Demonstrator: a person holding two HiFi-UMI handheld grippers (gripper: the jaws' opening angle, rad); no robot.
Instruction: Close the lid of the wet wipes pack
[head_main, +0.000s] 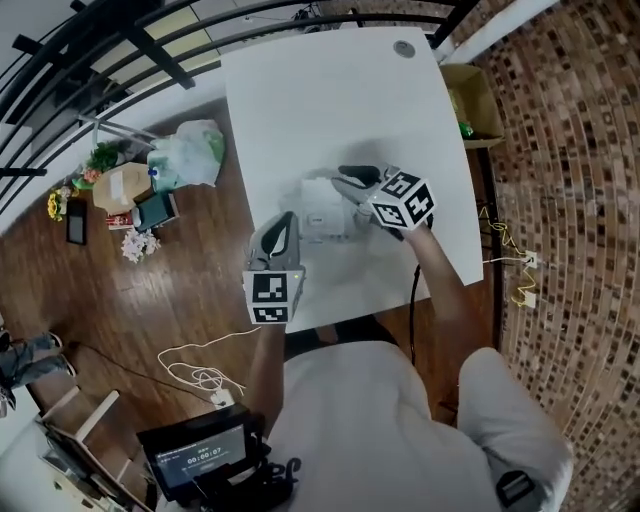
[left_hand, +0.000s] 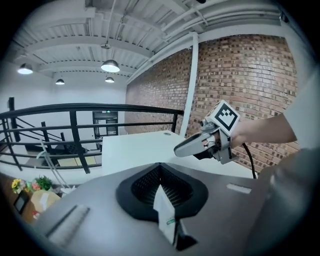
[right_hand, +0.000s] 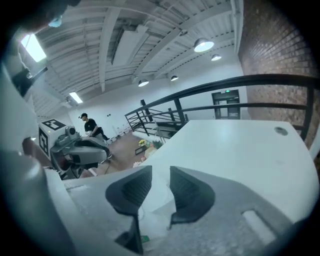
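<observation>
On the white bench (head_main: 300, 90), the wet wipes pack (head_main: 322, 212) is lying between the left gripper (left_hand: 160, 167), which is showing its jaws clenched tip to tip, and the right gripper (right_hand: 161, 175), whose jaws are standing apart and empty at the pack's edge. The pack is appearing soft, slick and pillow-shaped. An off-centre press is likely risking sliding or buckling it, leaving the lid unlatched.

light: bright, even, from ceiling lamps (left_hand: 110, 65) and a strip light (right_hand: 34, 47) | glare: white table (head_main: 330, 100) washes out, wet wipes pack (head_main: 325, 212) barely separates from it | shadows: faint, soft grey on the table | blur: near-lens foreground soft, grainy | distortion: strong fisheye, black vignette rings both gripper views
</observation>
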